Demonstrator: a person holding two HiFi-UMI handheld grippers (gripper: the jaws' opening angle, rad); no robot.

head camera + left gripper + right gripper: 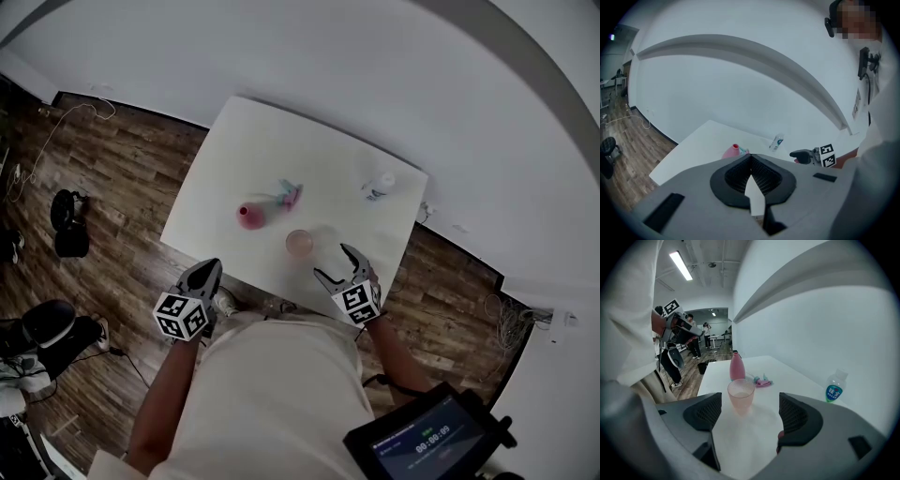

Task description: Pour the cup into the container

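Holding your right gripper (pixel 334 262) over the near part of the white table (pixel 281 131), you have its fingers spread wide with only bare tabletop between them. The translucent pink cup (pixel 740 397) stands upright just beyond the fingertips, a little toward the left finger, and touches neither one. Behind the cup, farther from you, the pink container (pixel 737 366) stands upright, with a small pink and teal item (pixel 761 380) lying just beside it on the table. A small clear bottle with a blue label (pixel 833 387) stands well apart from these, toward the table's far right corner. Your left gripper (pixel 204 277) sits at the table's near edge, apart from everything on it, and its fingers are pressed together on nothing. In the left gripper view the container's top shows just above the closed jaws.
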